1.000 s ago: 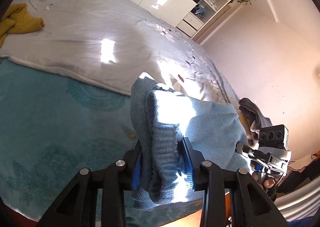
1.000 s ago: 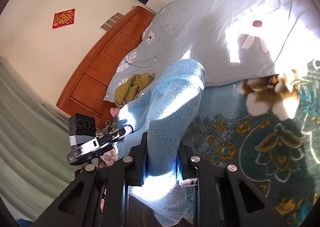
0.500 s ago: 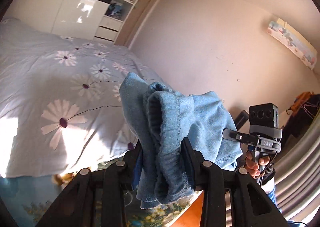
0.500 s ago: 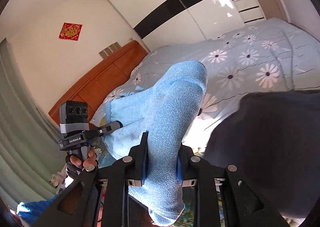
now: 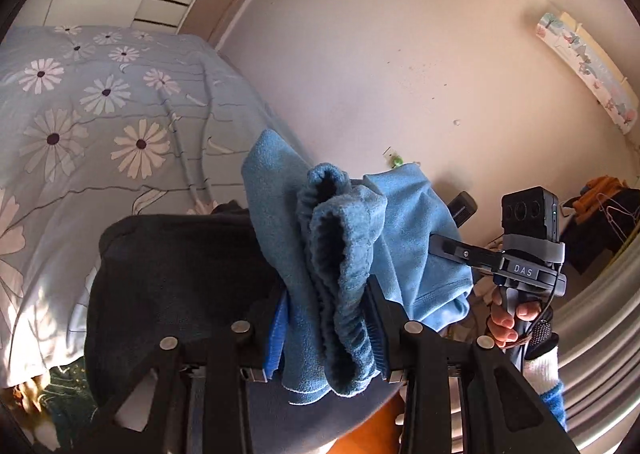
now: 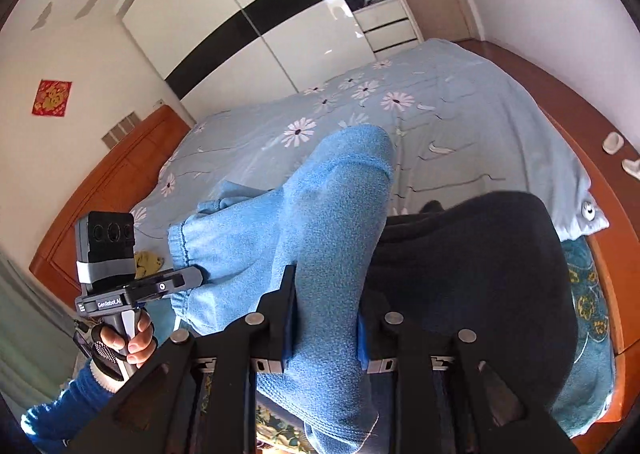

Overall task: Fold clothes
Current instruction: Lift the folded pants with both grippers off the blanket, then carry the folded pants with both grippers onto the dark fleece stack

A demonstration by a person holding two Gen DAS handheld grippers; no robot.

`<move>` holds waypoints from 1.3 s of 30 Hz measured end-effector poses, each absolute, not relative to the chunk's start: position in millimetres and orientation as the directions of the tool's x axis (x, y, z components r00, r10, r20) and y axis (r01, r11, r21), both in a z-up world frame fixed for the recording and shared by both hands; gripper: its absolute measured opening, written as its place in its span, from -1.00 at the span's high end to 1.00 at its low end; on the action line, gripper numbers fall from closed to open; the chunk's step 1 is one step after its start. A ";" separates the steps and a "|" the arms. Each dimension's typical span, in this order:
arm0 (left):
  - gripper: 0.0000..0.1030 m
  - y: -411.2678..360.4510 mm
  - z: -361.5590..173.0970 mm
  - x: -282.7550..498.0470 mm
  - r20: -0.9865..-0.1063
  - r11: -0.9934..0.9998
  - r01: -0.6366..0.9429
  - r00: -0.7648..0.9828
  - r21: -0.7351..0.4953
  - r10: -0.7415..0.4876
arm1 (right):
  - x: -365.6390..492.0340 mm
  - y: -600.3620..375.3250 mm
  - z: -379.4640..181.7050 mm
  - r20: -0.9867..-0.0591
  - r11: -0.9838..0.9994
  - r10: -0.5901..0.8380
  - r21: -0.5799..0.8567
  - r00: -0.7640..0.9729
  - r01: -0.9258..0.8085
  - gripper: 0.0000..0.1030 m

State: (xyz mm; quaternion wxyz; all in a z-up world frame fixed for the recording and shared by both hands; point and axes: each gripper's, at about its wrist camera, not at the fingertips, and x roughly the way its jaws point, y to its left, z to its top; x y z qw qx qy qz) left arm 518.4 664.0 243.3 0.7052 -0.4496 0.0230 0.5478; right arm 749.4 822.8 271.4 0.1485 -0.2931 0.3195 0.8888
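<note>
1. Two hand-held grippers are gripping one light blue fleece garment (image 5: 352,254), lifted above the bed.
2. The left hand-held gripper (image 5: 326,326) is pinching a bunched, ribbed edge of the cloth between its jaws.
3. The right hand-held gripper (image 6: 326,318) is clamping a thick fold, which is rising ahead of its fingers.
4. A dark navy garment (image 6: 480,270) is lying just beyond both hand-held grippers, on the pale blue daisy-print bedspread (image 6: 460,133).
</note>
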 end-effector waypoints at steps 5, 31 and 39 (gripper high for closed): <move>0.20 664.0 182.1 489.4 -0.499 -0.078 -0.656 0.486 -0.750 0.717 | 762.3 859.6 217.5 -0.625 -0.659 0.048 0.566 -0.779 -0.495 0.45; -0.38 691.0 227.7 541.0 -0.595 0.059 -0.868 0.387 -0.494 0.704 | 696.4 813.5 254.5 -0.769 -0.813 0.311 0.089 -0.559 -0.575 0.13; -0.48 652.2 248.3 530.2 -0.531 0.078 -0.853 0.390 -0.516 0.752 | 733.7 769.1 273.3 -0.651 -0.842 0.357 0.087 -0.670 -0.533 0.13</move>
